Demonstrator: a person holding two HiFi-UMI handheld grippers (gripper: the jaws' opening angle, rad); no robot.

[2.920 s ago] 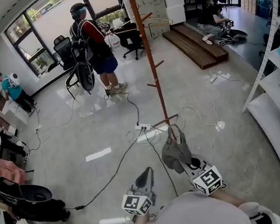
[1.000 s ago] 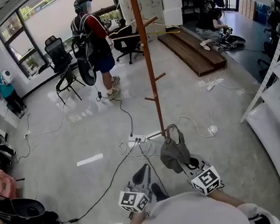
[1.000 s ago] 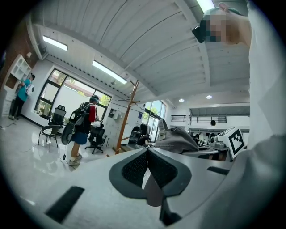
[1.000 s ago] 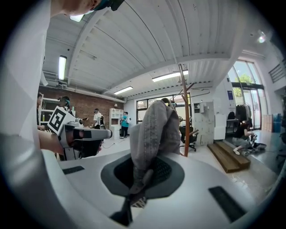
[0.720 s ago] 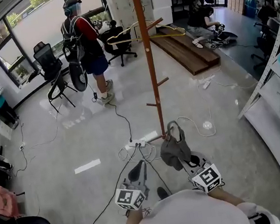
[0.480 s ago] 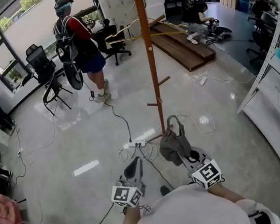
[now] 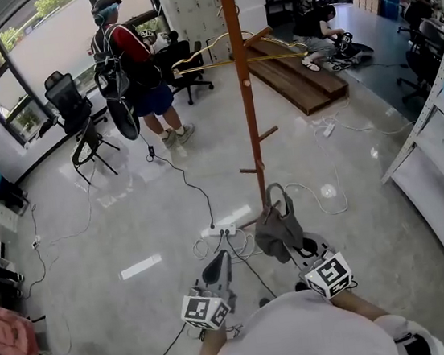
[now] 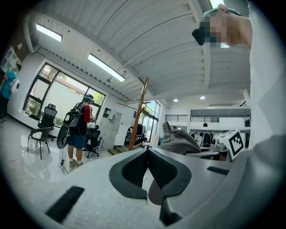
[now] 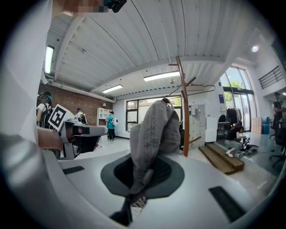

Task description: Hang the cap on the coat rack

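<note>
The grey cap (image 7: pixel 277 231) hangs limp from my right gripper (image 7: pixel 294 246), whose jaws are shut on its fabric; in the right gripper view the cap (image 9: pixel 154 134) rises between the pads. The brown wooden coat rack (image 7: pixel 244 88) stands just beyond the cap, its pole upright with short pegs (image 7: pixel 270 134) on both sides; the right gripper view shows the rack (image 9: pixel 184 107) right of the cap. My left gripper (image 7: pixel 219 268) is lower left of the cap, jaws shut and empty, its pads (image 8: pixel 134 169) touching at the tips.
A power strip and cables (image 7: pixel 221 231) lie on the floor at the rack's base. A person with a backpack (image 7: pixel 131 71) stands far left beside office chairs (image 7: pixel 71 111). White shelving (image 7: pixel 441 176) runs along the right. A wooden platform (image 7: pixel 299 81) lies behind.
The view has moved closer to the rack, so its pole stands taller in frame. Both grippers keep their places, and the cap stays held by the right one.
</note>
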